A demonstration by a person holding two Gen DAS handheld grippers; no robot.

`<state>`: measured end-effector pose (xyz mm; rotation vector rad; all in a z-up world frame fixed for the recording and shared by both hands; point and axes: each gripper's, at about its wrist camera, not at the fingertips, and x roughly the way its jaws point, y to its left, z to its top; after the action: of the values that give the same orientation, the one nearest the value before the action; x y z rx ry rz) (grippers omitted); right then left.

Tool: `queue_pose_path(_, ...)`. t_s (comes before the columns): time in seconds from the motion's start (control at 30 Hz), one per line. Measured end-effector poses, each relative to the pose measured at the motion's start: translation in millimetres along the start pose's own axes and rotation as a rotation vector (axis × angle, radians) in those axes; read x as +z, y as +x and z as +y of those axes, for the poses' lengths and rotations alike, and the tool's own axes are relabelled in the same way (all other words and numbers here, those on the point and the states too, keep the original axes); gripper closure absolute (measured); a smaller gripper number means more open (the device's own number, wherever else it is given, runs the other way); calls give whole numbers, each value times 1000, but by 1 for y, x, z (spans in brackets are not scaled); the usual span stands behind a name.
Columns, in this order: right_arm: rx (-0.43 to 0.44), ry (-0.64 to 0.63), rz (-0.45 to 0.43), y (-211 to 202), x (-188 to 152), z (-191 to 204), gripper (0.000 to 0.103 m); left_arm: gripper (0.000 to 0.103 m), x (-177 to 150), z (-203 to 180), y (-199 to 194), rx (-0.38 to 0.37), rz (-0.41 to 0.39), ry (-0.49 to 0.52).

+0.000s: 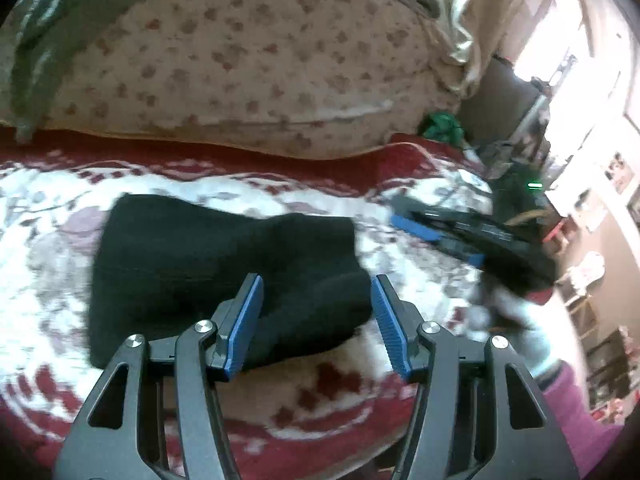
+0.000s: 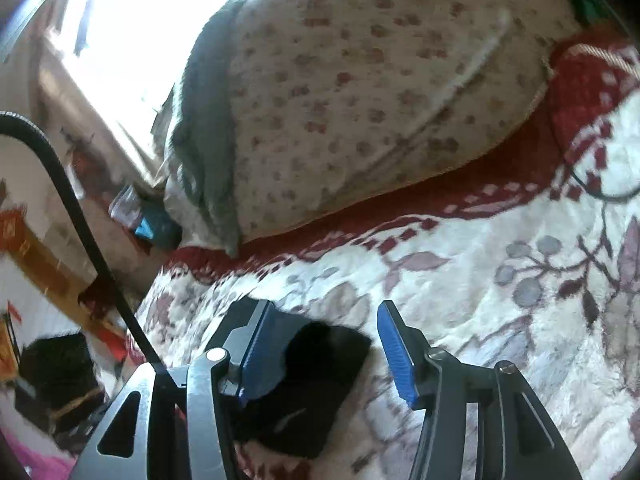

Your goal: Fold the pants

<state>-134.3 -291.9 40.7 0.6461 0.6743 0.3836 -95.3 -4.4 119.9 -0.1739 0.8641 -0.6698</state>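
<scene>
With the left gripper (image 1: 316, 312) and right gripper (image 2: 320, 344) both spread wide and empty over the black knitted pants (image 1: 224, 276) bundled on the red-and-white floral blanket (image 1: 320, 400), a careless pinch may snag the blanket too.

No readable text; pale swoosh-like mark on black pants (image 2: 304, 392), perhaps logo.

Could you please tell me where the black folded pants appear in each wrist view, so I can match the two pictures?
Left wrist view: the black folded pants lie centre-left on the blanket, just beyond the open left gripper.
Right wrist view: the pants sit at bottom centre, between the fingers of the open right gripper.
Shared landmark: the floral pillow behind.
</scene>
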Motion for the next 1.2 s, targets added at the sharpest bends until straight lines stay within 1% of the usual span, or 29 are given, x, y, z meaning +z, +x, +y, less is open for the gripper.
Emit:
queue_pose_path(0.1,43,-91,37,6,-8,34,52,48,-3,27,-9,76,-21,-32)
queue_pose_path(0.2,105,-162,101,29,-18,68,52,48,-2,55,-15,140,-36,-90)
queue_pose_path(0.23,111,-179,115,34,-22,74,52,48,-2,62,-16,158,-43,-105)
queue_pose_path(0.3,99,-214,138,46,-30,83,52,48,-2,71,-16,187,-49,-125)
queue_pose_path(0.37,58,-238,173,55,-41,85,52,48,-3,77,-14,199,-47,-130)
queue_pose_path(0.43,7,-265,210,60,-55,81,52,48,-3,80,-8,215,-44,-131)
queue_pose_path(0.5,-38,-287,247,65,-68,72,51,48,-5,84,-1,223,-23,-139)
queue_pose_path(0.53,-36,-291,247,63,-74,67,51,48,-5,86,2,224,-14,-145)
queue_pose_path(0.6,-14,-262,227,56,-75,60,52,48,-8,89,8,230,0,-153)
queue_pose_path(0.7,11,-179,207,46,-66,50,52,48,-10,89,7,244,-2,-145)
queue_pose_path(0.77,33,-104,163,34,-58,42,52,48,-9,90,5,247,-1,-142)
queue_pose_path(0.83,38,-58,124,26,-52,35,51,48,-7,93,2,257,-4,-146)
queue_pose_path(0.87,22,-37,113,24,-51,29,49,48,-6,96,2,264,-5,-153)
queue_pose_path(0.93,-14,-5,114,25,-49,20,42,48,-4,101,2,270,-1,-167)
queue_pose_path(0.97,-25,25,117,27,-50,14,37,48,-3,104,3,273,2,-172)
queue_pose_path(1.07,4,87,135,31,-52,3,35,47,-2,112,6,305,6,-178)
queue_pose_path(1.2,6,106,153,40,-55,-2,32,46,-1,116,10,315,11,-168)
